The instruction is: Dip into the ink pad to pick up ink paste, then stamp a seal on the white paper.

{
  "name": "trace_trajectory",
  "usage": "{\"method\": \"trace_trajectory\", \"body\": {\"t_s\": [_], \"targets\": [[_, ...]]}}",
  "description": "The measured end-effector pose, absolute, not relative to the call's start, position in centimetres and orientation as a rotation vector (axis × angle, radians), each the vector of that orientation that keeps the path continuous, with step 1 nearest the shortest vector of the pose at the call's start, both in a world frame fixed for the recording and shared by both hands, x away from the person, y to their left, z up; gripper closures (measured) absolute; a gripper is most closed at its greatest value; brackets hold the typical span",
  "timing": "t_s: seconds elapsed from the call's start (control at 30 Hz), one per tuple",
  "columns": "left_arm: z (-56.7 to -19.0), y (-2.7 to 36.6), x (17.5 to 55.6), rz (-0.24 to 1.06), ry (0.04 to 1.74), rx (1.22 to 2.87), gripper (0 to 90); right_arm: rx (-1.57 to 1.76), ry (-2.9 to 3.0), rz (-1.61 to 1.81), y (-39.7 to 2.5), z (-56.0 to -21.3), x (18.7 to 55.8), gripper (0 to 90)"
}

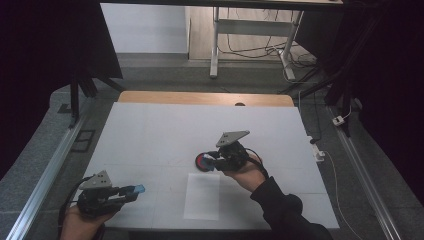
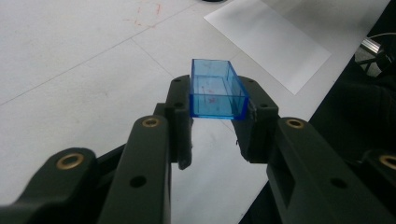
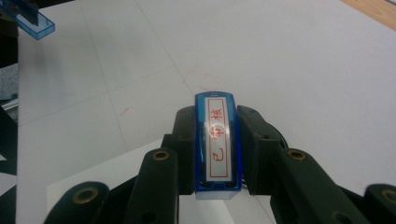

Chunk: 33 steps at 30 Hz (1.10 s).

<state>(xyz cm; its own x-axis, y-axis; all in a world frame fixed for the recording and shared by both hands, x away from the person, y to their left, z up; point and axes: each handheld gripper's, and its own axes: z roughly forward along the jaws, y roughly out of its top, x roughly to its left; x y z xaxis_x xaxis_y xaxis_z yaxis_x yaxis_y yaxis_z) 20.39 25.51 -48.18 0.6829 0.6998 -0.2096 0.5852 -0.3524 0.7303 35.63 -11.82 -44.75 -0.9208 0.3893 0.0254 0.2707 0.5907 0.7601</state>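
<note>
A: What does the high view show?

B: The left gripper (image 1: 131,192) sits at the lower left of the frame, held in a hand at the near edge of the white table (image 1: 160,130). Its jaws pinch a small translucent blue plastic cap (image 1: 135,189) that sticks out to the right. Right of centre, the right gripper (image 1: 212,161) is held by a hand in a dark sleeve, and it points left at a round dark ink pad with a red middle (image 1: 202,161). A white sheet of paper (image 1: 202,196) lies just below that pad, towards the bottom of the frame.

A: And the left gripper view?

B: The two black jaws rise from the bottom and close on the blue cap (image 2: 216,90) at the centre of the frame. The cap is a hollow rectangular box with its open side up, and faint red marks show inside it. It is lifted clear of the table. The white sheet (image 2: 275,37) lies at the upper right.

A: The right gripper view?

B: Here the jaws press on both sides of a blue rectangular stamp with a white label and red characters (image 3: 218,147), low in the centre of the frame. The stamp stands lengthwise between the jaws, label side up. At the upper left corner the blue cap (image 3: 37,23) shows again, held above the table by the other gripper. A corner of the white sheet (image 3: 93,172) lies under the jaws at the lower left.
</note>
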Motion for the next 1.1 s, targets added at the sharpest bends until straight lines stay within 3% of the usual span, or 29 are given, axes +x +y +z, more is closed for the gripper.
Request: {"method": "trace_trajectory", "body": {"t_s": [1.1], "targets": [[-48.2,25.5,20.4,0.176,0.984,2.063,68.4,0.541,2.704,1.306,-13.5,-44.5,31.4,70.1]]}}
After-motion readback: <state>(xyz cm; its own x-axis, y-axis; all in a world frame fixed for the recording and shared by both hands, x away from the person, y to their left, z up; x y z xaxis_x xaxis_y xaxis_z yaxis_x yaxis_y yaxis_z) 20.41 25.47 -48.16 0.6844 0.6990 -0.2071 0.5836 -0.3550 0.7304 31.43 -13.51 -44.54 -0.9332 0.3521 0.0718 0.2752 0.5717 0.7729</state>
